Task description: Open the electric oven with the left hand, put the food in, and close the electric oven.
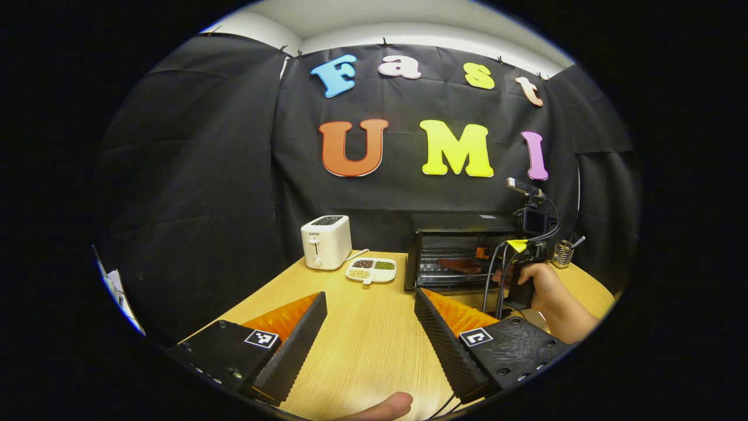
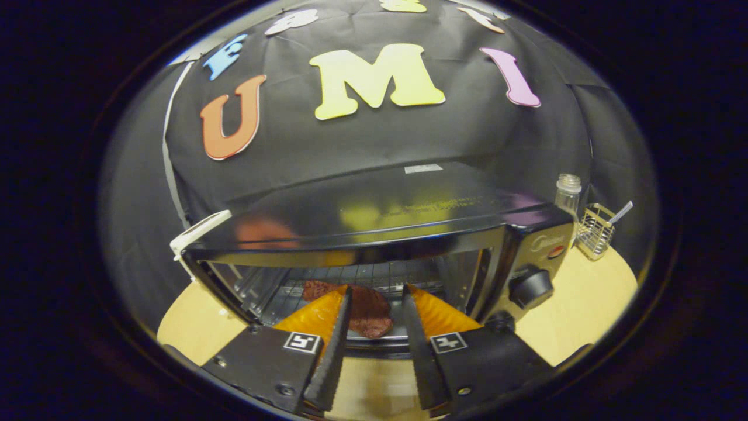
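The black electric oven (image 1: 456, 225) stands open at the back right of the wooden table (image 1: 362, 345). A brown piece of food (image 1: 461, 264) lies on its wire rack. In the right gripper view the food (image 2: 371, 313) rests on the rack inside the oven (image 2: 380, 216), between the fingertips of my right gripper (image 2: 377, 287). Those fingers stand apart, and a small gap shows beside the food. A hand holds the right gripper (image 1: 485, 257) at the oven's mouth. My left gripper (image 1: 369, 293) hovers over the table, wide open, with nothing between its fingers.
A white toaster (image 1: 326, 241) and a divided plate of grains (image 1: 371, 270) sit left of the oven. A wire holder (image 2: 595, 231) and a glass bottle (image 2: 567, 193) stand at its right. The control knob (image 2: 530, 287) is on the oven's right front.
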The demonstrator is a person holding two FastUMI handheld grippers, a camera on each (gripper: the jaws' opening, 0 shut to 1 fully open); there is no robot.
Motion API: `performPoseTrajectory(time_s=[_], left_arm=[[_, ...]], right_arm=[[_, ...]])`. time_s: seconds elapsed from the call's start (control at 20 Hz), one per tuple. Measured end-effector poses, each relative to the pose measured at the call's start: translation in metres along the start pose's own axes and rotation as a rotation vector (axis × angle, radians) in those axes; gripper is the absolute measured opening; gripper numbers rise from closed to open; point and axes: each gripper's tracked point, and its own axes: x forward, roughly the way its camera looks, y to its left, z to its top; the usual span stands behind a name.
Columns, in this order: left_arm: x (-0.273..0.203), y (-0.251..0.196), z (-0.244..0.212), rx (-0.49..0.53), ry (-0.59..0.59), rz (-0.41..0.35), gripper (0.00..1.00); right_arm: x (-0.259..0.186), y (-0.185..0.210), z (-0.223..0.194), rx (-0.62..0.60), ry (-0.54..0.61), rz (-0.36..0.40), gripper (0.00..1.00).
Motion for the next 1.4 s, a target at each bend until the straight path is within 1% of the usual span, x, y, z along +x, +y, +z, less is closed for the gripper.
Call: performPoseTrajectory(time_s=[0.05, 0.1, 0.3, 0.4, 0.5, 0.6, 0.8, 0.85, 1.05, 1.1, 1.2, 1.4], left_arm=[[0.001, -0.001, -0.001, -0.001, 0.004, -0.003, 0.96], [0.001, -0.003, -0.002, -0.003, 0.010, -0.004, 0.96], [0.000, -0.010, -0.009, -0.001, 0.025, -0.012, 0.97], [0.000, -0.017, -0.013, 0.003, 0.034, -0.022, 0.96], [0.002, -0.024, -0.018, 0.009, 0.043, -0.032, 0.96], [0.007, -0.034, -0.024, 0.009, 0.057, -0.048, 0.96], [0.023, -0.067, -0.042, -0.008, 0.088, -0.105, 0.96], [0.028, -0.077, -0.048, -0.011, 0.102, -0.126, 0.96], [0.048, -0.117, -0.074, 0.000, 0.164, -0.203, 0.96], [0.044, -0.125, -0.081, 0.009, 0.182, -0.218, 0.96], [0.052, -0.144, -0.098, 0.026, 0.227, -0.246, 0.96], [0.065, -0.176, -0.119, 0.038, 0.301, -0.296, 0.96]], right_arm=[[-0.013, 0.000, 0.001, -0.001, -0.003, 0.010, 0.59], [-0.026, 0.001, 0.003, -0.006, -0.012, 0.024, 0.60], [-0.083, -0.003, 0.019, -0.033, -0.073, 0.060, 0.73], [-0.110, -0.004, 0.031, -0.037, -0.111, 0.077, 0.76], [-0.137, -0.009, 0.041, -0.064, -0.151, 0.077, 0.81], [-0.165, -0.016, 0.057, -0.102, -0.198, 0.073, 0.84], [-0.220, -0.025, 0.090, -0.136, -0.321, 0.074, 0.93], [-0.235, -0.032, 0.096, -0.141, -0.342, 0.065, 0.99], [-0.276, -0.054, 0.120, -0.128, -0.410, 0.030, 1.00], [-0.286, -0.062, 0.125, -0.127, -0.422, 0.016, 1.00], [-0.304, -0.075, 0.136, -0.116, -0.451, -0.009, 1.00], [-0.326, -0.096, 0.144, -0.098, -0.481, -0.026, 1.00]])
